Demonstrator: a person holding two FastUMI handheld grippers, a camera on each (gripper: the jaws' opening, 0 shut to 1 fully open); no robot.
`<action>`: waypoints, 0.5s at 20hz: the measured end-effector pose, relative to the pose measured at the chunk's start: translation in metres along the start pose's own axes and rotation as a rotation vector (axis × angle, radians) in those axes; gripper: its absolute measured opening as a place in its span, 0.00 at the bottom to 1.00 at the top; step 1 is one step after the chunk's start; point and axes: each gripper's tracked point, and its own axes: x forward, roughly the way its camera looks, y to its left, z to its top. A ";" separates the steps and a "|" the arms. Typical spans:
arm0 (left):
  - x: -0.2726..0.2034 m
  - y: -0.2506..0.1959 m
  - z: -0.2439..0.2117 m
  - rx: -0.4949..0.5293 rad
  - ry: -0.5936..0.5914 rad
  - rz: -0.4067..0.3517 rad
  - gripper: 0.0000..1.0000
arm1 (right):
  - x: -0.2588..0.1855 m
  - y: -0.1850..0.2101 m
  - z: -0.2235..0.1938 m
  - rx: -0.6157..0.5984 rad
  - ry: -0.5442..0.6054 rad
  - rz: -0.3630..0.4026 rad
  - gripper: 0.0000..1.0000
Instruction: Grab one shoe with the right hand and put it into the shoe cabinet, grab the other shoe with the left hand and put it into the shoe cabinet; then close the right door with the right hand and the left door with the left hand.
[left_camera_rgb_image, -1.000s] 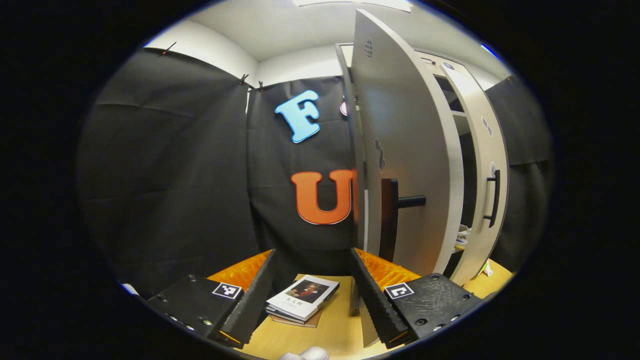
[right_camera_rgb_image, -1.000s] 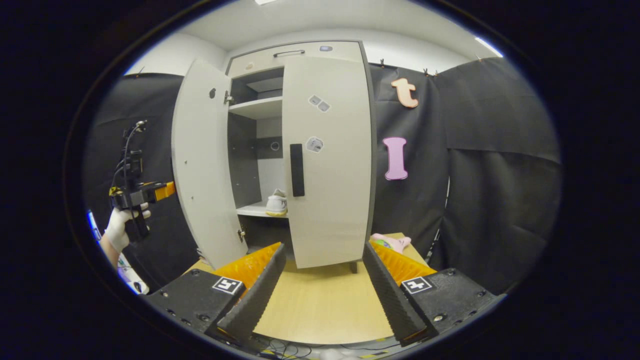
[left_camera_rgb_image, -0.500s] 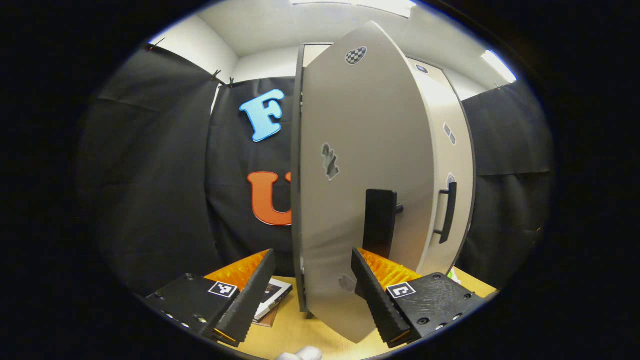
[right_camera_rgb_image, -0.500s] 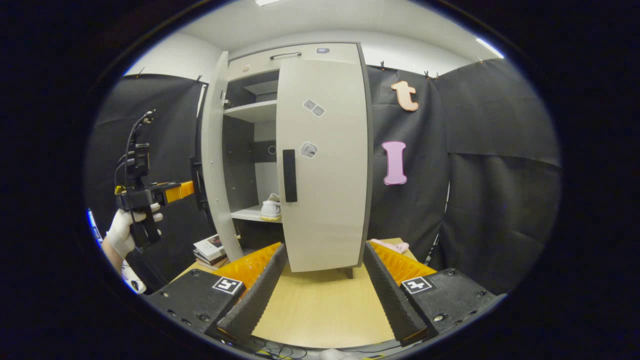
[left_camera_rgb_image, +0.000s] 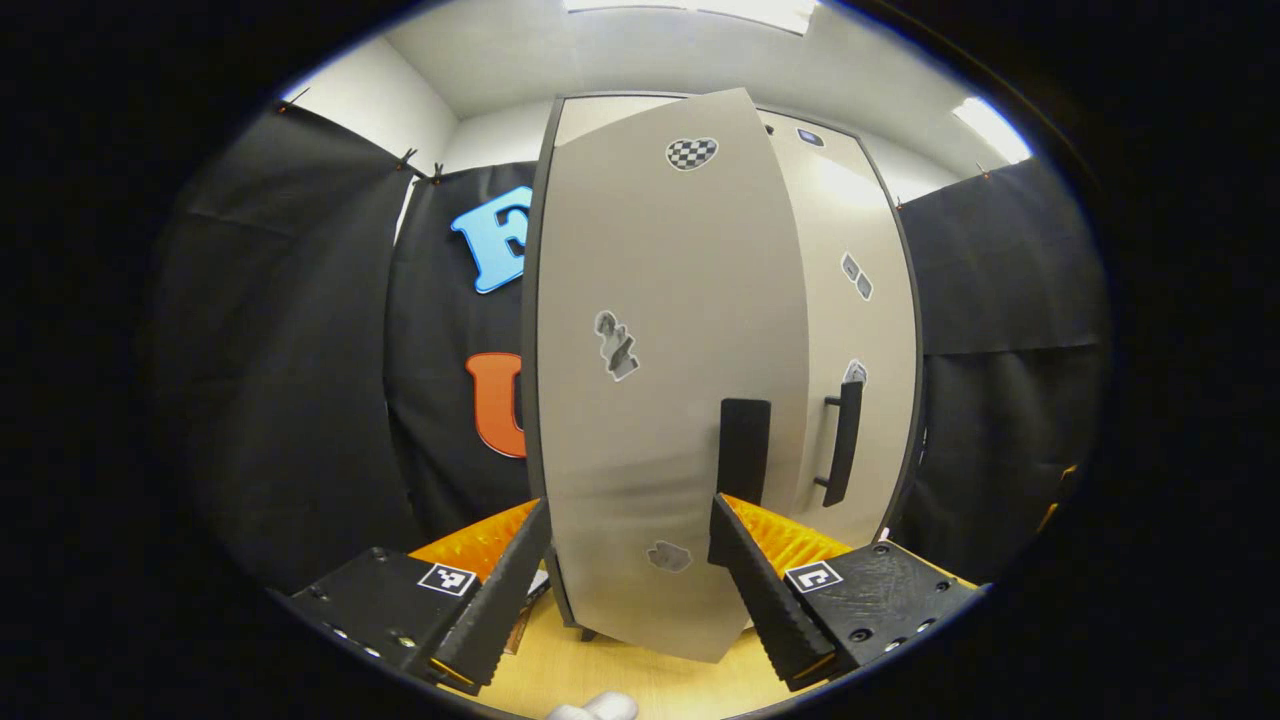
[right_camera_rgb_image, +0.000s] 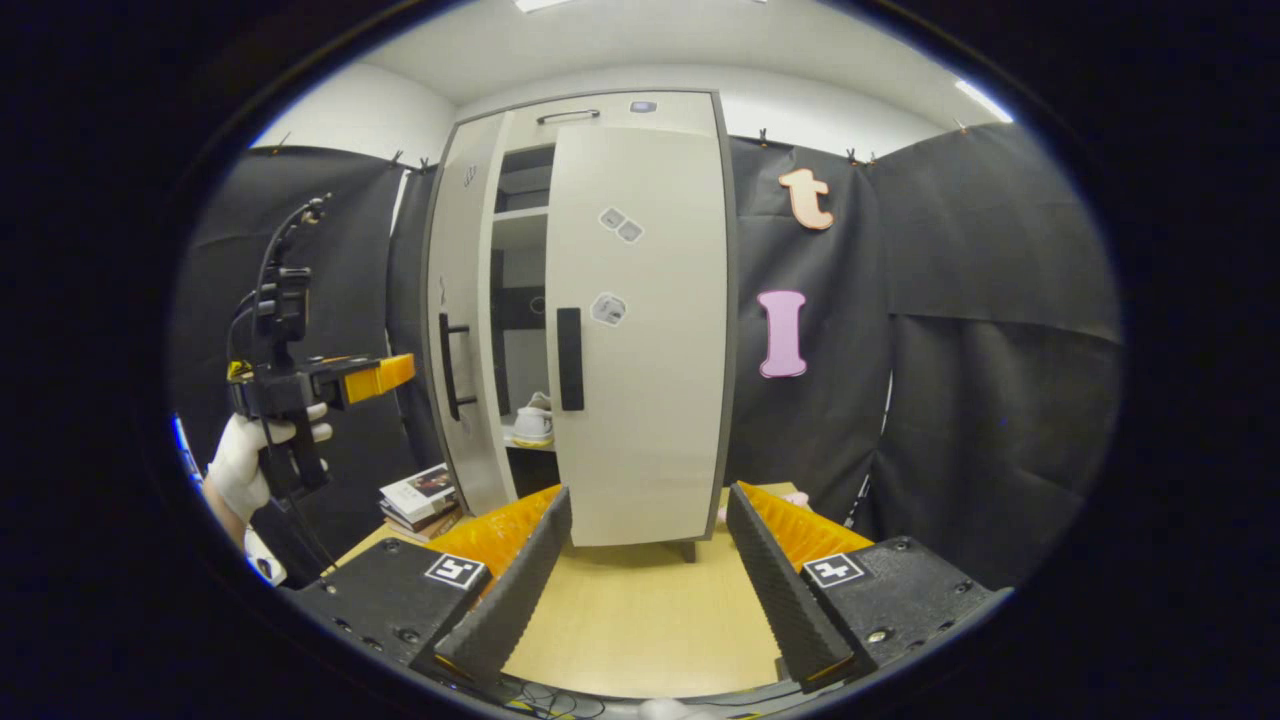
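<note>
At the far left of the right gripper view, the left gripper was held up by a gloved hand, just beside the left door, which stood ajar. A shoe was seen on the cabinet shelf through the gap. The right door was shut. Both the left gripper and the right gripper were spread wide, nothing grasped.
</note>
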 end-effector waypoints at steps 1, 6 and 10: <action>-0.008 0.002 0.002 0.005 0.001 0.014 0.96 | -0.001 0.001 0.002 0.001 -0.004 0.002 1.00; -0.057 0.000 0.008 0.023 0.013 0.024 0.96 | -0.003 0.002 0.009 -0.003 -0.017 -0.020 0.99; -0.095 -0.004 0.013 0.010 -0.002 0.026 1.00 | -0.006 0.005 0.018 0.006 -0.041 -0.029 1.00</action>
